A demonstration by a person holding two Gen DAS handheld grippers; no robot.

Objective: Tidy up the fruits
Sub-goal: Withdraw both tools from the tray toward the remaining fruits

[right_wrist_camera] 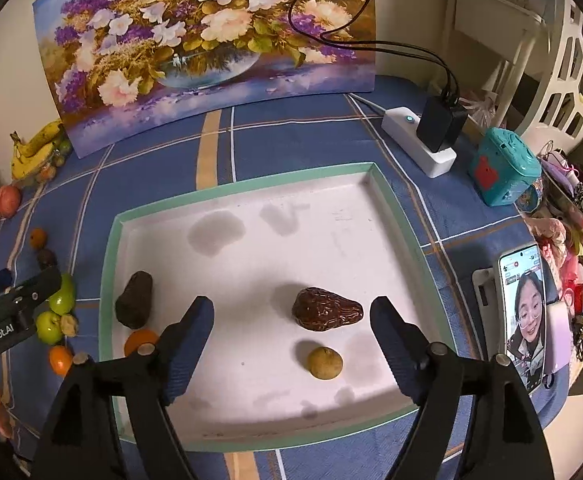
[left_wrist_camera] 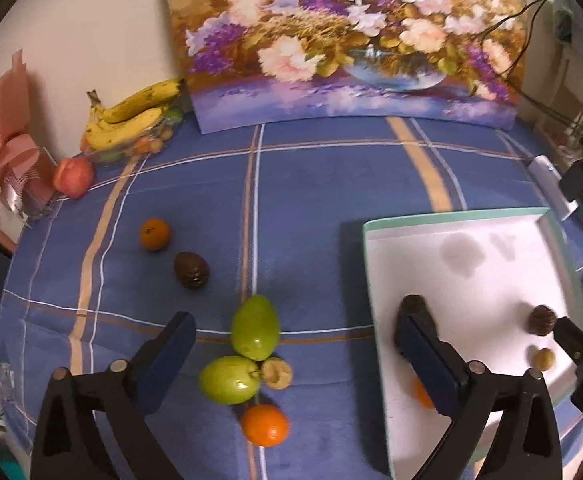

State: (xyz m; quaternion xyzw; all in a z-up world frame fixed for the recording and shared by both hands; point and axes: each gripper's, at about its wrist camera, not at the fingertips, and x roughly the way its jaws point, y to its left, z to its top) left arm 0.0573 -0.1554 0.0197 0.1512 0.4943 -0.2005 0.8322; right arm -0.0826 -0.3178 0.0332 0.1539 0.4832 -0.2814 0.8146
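A white tray with a teal rim (right_wrist_camera: 251, 178) lies on the blue checked cloth. In it are a wrinkled dark fruit (right_wrist_camera: 327, 314), a small yellowish fruit (right_wrist_camera: 324, 362), a dark oval fruit (right_wrist_camera: 134, 300) and an orange (right_wrist_camera: 141, 342). My right gripper (right_wrist_camera: 291, 304) is open above the tray, and its pads are clear of the wrinkled fruit between them. My left gripper (left_wrist_camera: 295, 320) is wide open over the cloth, its right finger over the tray's (left_wrist_camera: 451, 216) left edge. Two green fruits (left_wrist_camera: 255, 328), a brownish fruit (left_wrist_camera: 276, 373) and an orange (left_wrist_camera: 265, 424) lie under it, untouched.
Another orange (left_wrist_camera: 154, 233) and a dark fruit (left_wrist_camera: 191, 270) lie further left. Bananas (left_wrist_camera: 131, 116) and a red fruit (left_wrist_camera: 73, 176) sit at the back left. A flower painting (left_wrist_camera: 343, 40) stands behind. A power strip (right_wrist_camera: 419, 140), a teal box (right_wrist_camera: 503, 168) and a phone (right_wrist_camera: 525, 316) line the right side.
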